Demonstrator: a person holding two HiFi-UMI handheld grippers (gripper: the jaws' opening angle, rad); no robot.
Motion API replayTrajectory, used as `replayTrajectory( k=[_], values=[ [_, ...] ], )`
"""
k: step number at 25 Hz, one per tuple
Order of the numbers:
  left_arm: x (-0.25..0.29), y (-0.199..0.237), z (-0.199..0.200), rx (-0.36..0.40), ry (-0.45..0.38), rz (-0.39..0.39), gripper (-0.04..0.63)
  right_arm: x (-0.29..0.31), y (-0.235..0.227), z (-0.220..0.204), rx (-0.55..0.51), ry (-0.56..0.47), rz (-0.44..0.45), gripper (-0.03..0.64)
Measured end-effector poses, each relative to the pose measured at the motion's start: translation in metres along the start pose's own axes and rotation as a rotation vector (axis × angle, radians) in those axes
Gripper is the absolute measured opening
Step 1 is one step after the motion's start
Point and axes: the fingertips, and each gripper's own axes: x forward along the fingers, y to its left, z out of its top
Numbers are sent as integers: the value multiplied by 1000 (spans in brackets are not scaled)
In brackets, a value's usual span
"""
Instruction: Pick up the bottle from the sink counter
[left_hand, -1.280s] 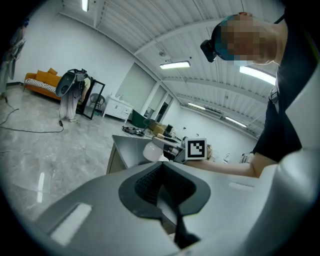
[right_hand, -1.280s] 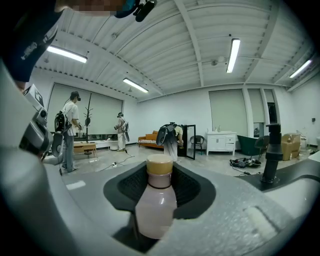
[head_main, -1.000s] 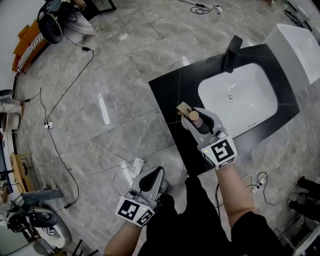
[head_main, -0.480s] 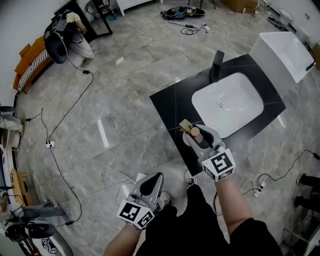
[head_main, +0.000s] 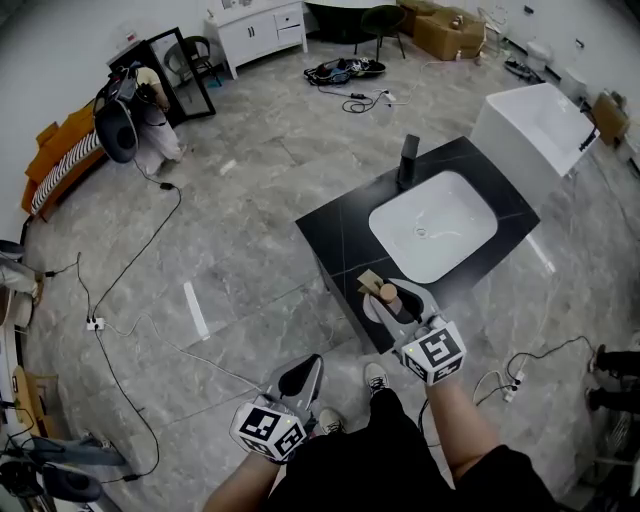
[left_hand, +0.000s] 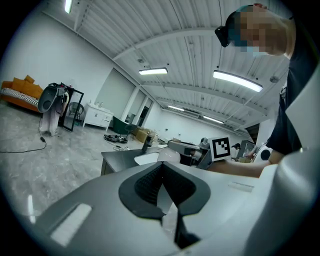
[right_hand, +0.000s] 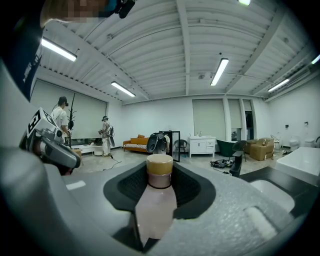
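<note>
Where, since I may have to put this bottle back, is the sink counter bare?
The broad black counter strip left of the basin, from the faucet to the near edge, is bare. The rim right of the basin is narrow. The near corner is crowded: the right gripper holds the bottle there.

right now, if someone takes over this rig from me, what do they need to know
Right tongs: shut on the bottle, gripped round its body, cap pointing away from the hand.
Left tongs: shut, nothing in them, held low by the person's left side, away from the counter.
Bottle: up off the counter; in the head view it shows over the counter's near edge.
Done: the pick-up.
Left: probably nothing but keeping the grip steady; the left tongs have no part in this.
</note>
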Motion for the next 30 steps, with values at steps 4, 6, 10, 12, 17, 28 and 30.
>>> replayTrajectory(
  k=[4, 6, 10, 12, 17, 28, 30],
  values=[
    [-11, -5, 1, 4, -8, -33, 3, -20, 18, 6, -14, 1, -23, 135],
    [-16, -9, 1, 6, -13, -47, 3, -31, 26, 9, -18, 0, -40, 135],
    [-29, -18, -2, 11, -12, -81, 3, -54, 44, 11, -10, 0, -76, 135],
    [-34, -23, -4, 15, -7, -102, 3, -64, 54, 9, -4, 5, -93, 135],
    [-45, -34, -10, 31, 11, -143, 3, -87, 80, 5, -2, 18, -117, 135],
    [-46, -75, -22, 66, 39, -191, 3, -143, 95, -3, 31, 16, -149, 135],
    [-44, -84, -24, 66, 40, -190, 3, -153, 94, -2, 30, 14, -143, 135]
  ],
)
